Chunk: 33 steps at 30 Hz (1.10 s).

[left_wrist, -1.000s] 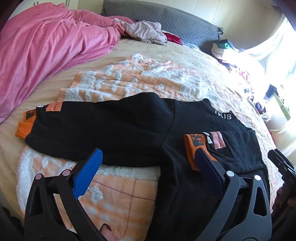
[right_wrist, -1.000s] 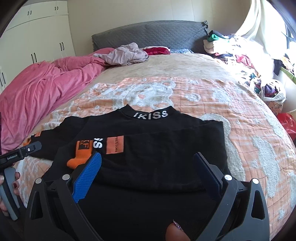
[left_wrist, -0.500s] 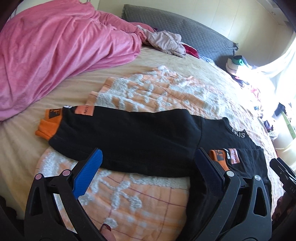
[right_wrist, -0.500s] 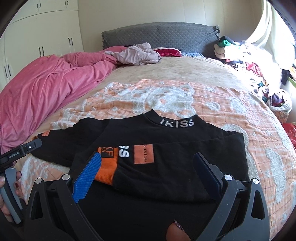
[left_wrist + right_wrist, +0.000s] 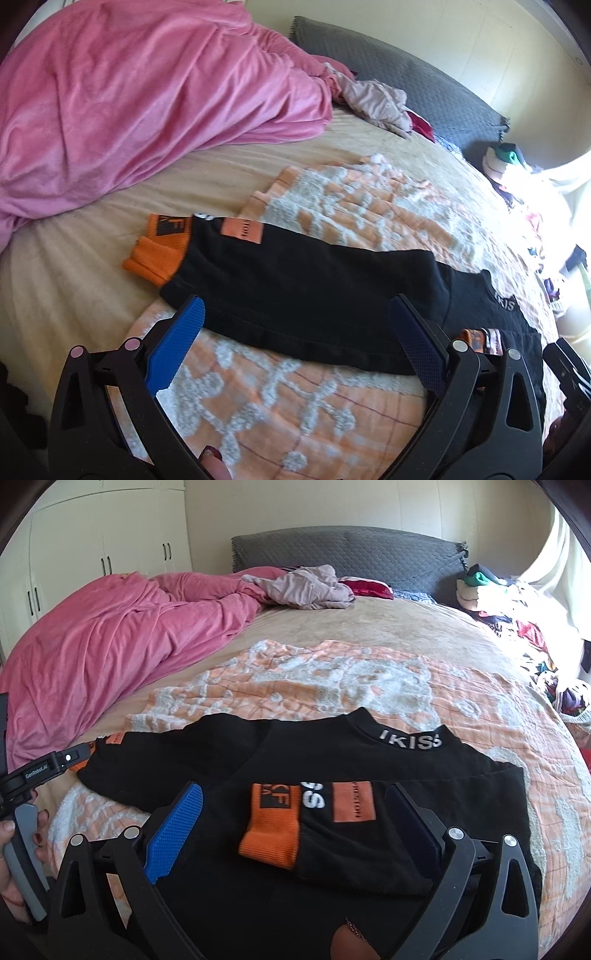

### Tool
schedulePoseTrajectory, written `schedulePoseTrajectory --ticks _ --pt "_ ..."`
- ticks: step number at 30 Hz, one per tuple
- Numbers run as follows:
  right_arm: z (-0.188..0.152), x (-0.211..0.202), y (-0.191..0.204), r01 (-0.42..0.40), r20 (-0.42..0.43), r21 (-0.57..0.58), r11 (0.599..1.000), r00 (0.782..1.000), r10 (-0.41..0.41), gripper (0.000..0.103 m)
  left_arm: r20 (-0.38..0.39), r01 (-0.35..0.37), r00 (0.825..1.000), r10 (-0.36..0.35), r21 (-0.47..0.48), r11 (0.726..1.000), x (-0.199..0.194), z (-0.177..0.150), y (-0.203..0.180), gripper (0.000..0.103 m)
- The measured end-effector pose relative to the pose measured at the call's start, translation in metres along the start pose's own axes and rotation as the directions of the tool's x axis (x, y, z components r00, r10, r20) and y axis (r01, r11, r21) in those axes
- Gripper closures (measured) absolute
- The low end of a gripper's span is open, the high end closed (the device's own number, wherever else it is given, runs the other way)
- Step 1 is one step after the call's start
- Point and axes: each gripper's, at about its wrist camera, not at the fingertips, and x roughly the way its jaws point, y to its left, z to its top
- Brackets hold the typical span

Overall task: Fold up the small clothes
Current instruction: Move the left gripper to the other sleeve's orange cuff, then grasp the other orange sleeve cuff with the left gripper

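Black sweatshirt (image 5: 332, 856) lies flat on the orange-and-white quilt (image 5: 332, 679), itself spread on the bed (image 5: 388, 624). Collar faces the grey headboard (image 5: 351, 550).

Your right sleeve is folded in across the chest; its orange cuff (image 5: 271, 834) rests on the black body. Your left sleeve (image 5: 295, 291) lies stretched out sideways, its orange cuff (image 5: 162, 251) off the quilt on the beige sheet.

Your left hand-held gripper (image 5: 295, 321) hovers over that outstretched sleeve, jaws spread wide, nothing between them. Your right hand-held gripper (image 5: 295, 805) hangs above the folded sleeve, jaws equally wide, holding nothing.

Pink blanket (image 5: 110, 638) heaped on your left side of the bed. Crumpled pale garment (image 5: 306, 587) near the headboard. Pile of mixed clothes (image 5: 495, 605) far right.
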Motion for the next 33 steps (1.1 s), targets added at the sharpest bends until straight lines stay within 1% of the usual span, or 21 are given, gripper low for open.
schedulePoseTrajectory --ticks 4,7,13,15,19,22,25,29,30,31,32,33 --pt "0.002 0.009 0.019 -0.012 -0.002 -0.028 1.000 1.000 0.012 0.005 0.004 -0.012 1.000 0.012 -0.059 0.998 0.002 0.004 0.019 0.010" --pt "0.004 0.016 0.034 -0.038 -0.014 -0.040 0.998 0.999 0.038 0.005 0.013 -0.041 0.999 0.043 -0.105 0.994 0.003 0.008 0.036 0.010" --pt "0.006 0.027 0.065 -0.082 -0.031 -0.080 0.993 0.996 0.080 0.005 0.012 -0.067 0.997 0.070 -0.177 0.982 0.005 0.012 0.063 0.010" --pt "0.006 0.031 0.075 -0.096 -0.035 -0.093 0.991 0.995 0.093 0.005 -0.001 -0.071 0.997 0.072 -0.200 0.977 0.008 0.013 0.072 0.010" --pt "0.005 0.038 0.095 -0.125 -0.048 -0.110 0.986 0.992 0.120 0.005 -0.019 -0.083 0.997 0.081 -0.252 0.964 0.015 0.014 0.090 0.010" --pt "0.004 0.045 0.108 -0.135 -0.065 -0.129 0.982 0.990 0.128 0.005 -0.024 -0.107 0.994 0.104 -0.285 0.952 0.018 0.016 0.104 0.010" --pt "0.003 0.054 0.120 -0.140 -0.089 -0.150 0.979 0.988 0.128 0.005 -0.045 -0.090 0.996 0.079 -0.338 0.937 0.025 0.016 0.117 0.010" --pt "0.003 0.063 0.138 -0.149 -0.109 -0.191 0.970 0.985 0.130 0.005 -0.073 -0.113 0.993 0.092 -0.367 0.923 0.037 0.020 0.124 0.010" --pt "0.004 0.065 0.142 -0.154 -0.111 -0.197 0.968 0.985 0.134 0.005 -0.071 -0.096 0.995 0.074 -0.385 0.918 0.041 0.021 0.125 0.011" --pt "0.004 0.066 0.145 -0.158 -0.113 -0.201 0.967 0.984 0.137 0.005 -0.070 -0.073 0.996 0.049 -0.405 0.911 0.045 0.021 0.126 0.016" --pt "0.004 0.067 0.147 -0.159 -0.113 -0.201 0.967 0.984 0.139 0.005 -0.071 -0.064 0.997 0.038 -0.417 0.907 0.050 0.021 0.126 0.023" --pt "0.005 0.067 0.148 -0.159 -0.112 -0.198 0.967 0.984 0.139 0.005 -0.073 -0.057 0.997 0.029 -0.426 0.903 0.053 0.021 0.126 0.028"
